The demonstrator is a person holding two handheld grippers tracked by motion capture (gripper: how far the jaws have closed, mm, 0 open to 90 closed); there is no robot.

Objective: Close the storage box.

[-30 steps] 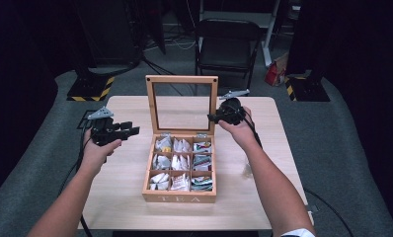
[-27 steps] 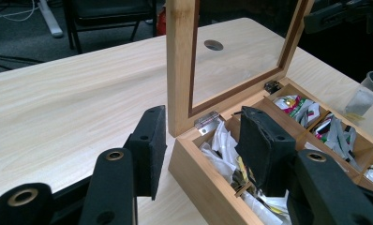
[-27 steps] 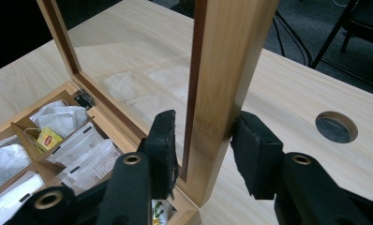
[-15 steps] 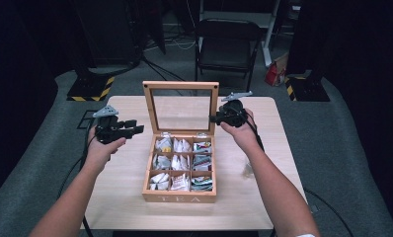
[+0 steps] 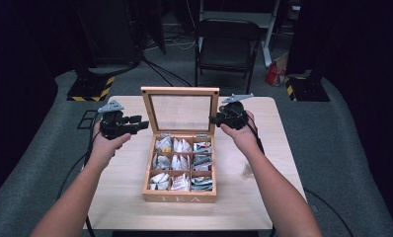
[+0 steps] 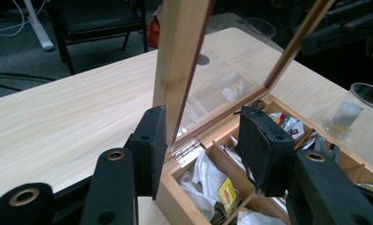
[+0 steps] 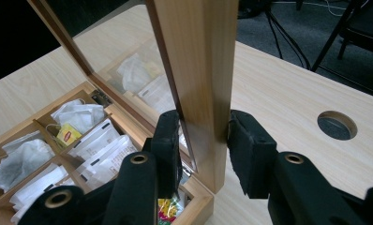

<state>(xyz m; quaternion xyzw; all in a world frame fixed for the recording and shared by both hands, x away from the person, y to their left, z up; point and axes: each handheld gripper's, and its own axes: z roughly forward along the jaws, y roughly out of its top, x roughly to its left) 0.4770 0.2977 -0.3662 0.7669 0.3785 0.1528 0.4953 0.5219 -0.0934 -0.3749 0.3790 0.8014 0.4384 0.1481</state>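
The glass-paned wooden lid [image 7: 198, 70] of the wooden tea box [image 5: 179, 197] stands upright mid-table, pinched at its edge by the right gripper [image 7: 203, 140], the left gripper [image 6: 201, 140] spread loosely astride the opposite edge, touching one pad; slipping could slam it down onto the teabags [image 5: 177, 163].

The high view looks forward and down on the whole bench [image 5: 263, 197] from above the person's side. Each tool view rides close behind its own black jaws, facing the upright lid [image 6: 182, 56] of the tea box [image 7: 194, 206] from opposite sides; all three share that box.
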